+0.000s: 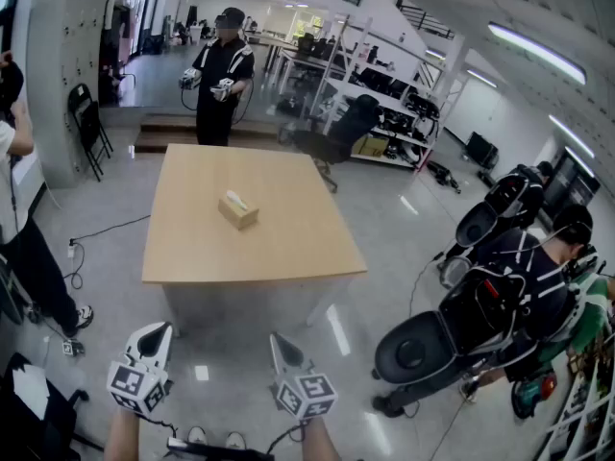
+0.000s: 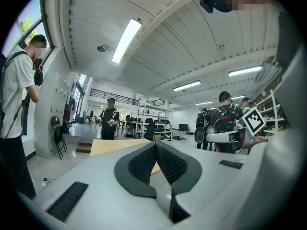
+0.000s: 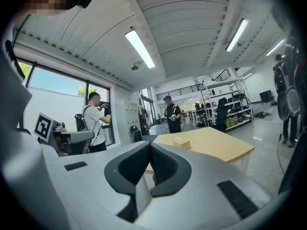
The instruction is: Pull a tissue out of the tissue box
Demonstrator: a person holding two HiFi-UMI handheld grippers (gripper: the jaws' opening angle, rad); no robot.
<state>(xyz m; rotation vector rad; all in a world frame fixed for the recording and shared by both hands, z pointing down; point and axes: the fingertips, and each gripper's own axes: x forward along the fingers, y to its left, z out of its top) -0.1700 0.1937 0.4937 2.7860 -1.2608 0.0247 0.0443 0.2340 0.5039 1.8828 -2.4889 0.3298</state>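
- Left claw (image 1: 154, 340) has its jaws pressed together with nothing between them; right claw (image 1: 285, 351) is likewise closed and empty; both hang low at the near edge of the head view, well short of the table (image 1: 192, 257).
- Tissue box (image 1: 237, 209) sits near the middle of the tabletop, at a slant to the table's edges, well apart from both claws; a pale tuft of tissue (image 1: 233, 199) seems to show at its top, though it is too small to be sure.
- Step in hand, as I judge it, is the approach; walk up to the near edge first, since the box looks beyond reach from here.
- Part one claw's jaws before it arrives; come down from above onto the tuft alone, not the cardboard.
- Set the other claw on the box to steady it; the box looks light and would likely lift with the tissue.
- Pull straight up and slowly; a sideways tug may tear the sheet.
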